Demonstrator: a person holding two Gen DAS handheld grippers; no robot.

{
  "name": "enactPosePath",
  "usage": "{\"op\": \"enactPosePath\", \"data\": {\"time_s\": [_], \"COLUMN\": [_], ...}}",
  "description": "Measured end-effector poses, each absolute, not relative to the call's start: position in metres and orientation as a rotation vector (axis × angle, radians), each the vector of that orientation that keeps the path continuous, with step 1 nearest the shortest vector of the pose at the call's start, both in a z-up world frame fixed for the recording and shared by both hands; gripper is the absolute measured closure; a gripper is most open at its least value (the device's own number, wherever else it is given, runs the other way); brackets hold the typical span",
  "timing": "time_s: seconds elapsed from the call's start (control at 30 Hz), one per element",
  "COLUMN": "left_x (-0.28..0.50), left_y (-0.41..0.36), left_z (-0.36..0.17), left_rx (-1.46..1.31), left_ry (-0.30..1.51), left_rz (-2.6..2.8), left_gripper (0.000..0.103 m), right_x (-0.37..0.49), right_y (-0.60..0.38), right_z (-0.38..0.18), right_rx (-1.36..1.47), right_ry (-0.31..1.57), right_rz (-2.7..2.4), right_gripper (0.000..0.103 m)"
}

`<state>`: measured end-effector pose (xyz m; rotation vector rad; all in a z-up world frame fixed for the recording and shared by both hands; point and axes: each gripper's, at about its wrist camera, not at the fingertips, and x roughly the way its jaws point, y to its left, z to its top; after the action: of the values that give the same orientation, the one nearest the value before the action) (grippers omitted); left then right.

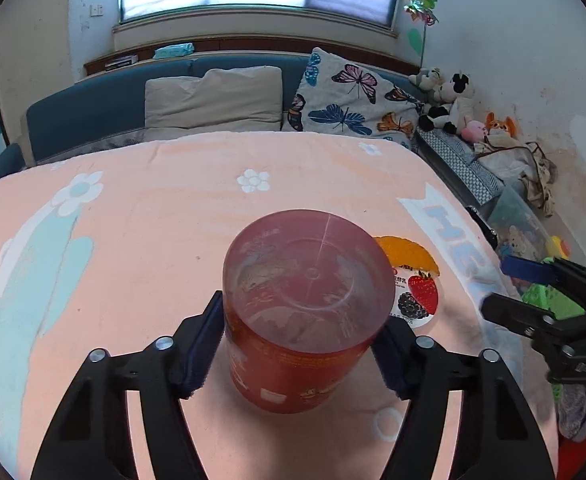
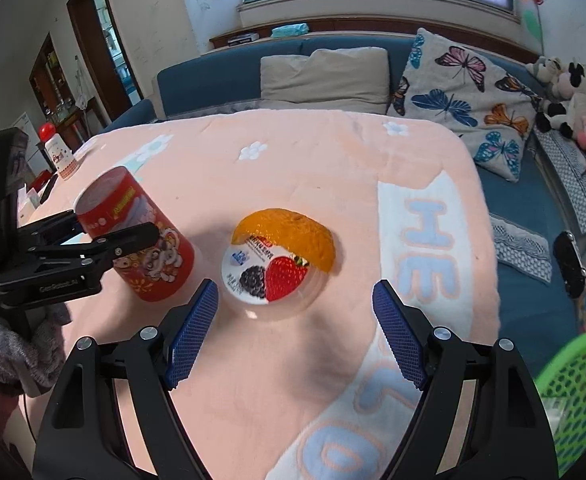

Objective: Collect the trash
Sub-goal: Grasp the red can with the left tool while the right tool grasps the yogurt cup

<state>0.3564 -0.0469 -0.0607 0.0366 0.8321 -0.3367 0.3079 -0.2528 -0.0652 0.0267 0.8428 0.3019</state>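
Observation:
A red printed paper cup (image 1: 293, 352) stands upside down on the peach blanket (image 1: 153, 208). My left gripper (image 1: 301, 312) has a blue pad against each side of it; in the right wrist view the same left gripper (image 2: 111, 224) straddles the red cup (image 2: 149, 264). Just right of the cup lies a clear yogurt cup (image 2: 269, 276) with a berry-print lid, and an orange peel (image 2: 289, 232) rests on its far edge. My right gripper (image 2: 295, 284) hovers open just in front of the yogurt cup, nothing between its pads. It also shows at the right of the left wrist view (image 1: 509, 286).
A green mesh basket (image 2: 573, 392) sits low at the right, off the blanket's edge. A small white bottle with a red cap (image 2: 59, 152) stands at the far left. A blue sofa (image 2: 213, 76) with cushions runs behind. A person's knitted sleeve (image 2: 17, 344) is at the left.

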Motion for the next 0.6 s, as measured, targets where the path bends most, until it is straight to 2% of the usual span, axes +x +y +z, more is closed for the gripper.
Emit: {"op": "enactPosePath", "data": {"time_s": [0.6], "left_x": [0.347], "left_y": [-0.014], "left_z": [-0.040], "left_rx": [0.030], "left_ry": [0.787], "left_rz": [-0.321], "left_gripper": [0.039], "right_x": [0.385], "right_y": [-0.252], "right_z": [-0.103], "right_rx": [0.150], "right_ry": [0.914], "right_rz": [0.415], "right_gripper": [0.024]}}
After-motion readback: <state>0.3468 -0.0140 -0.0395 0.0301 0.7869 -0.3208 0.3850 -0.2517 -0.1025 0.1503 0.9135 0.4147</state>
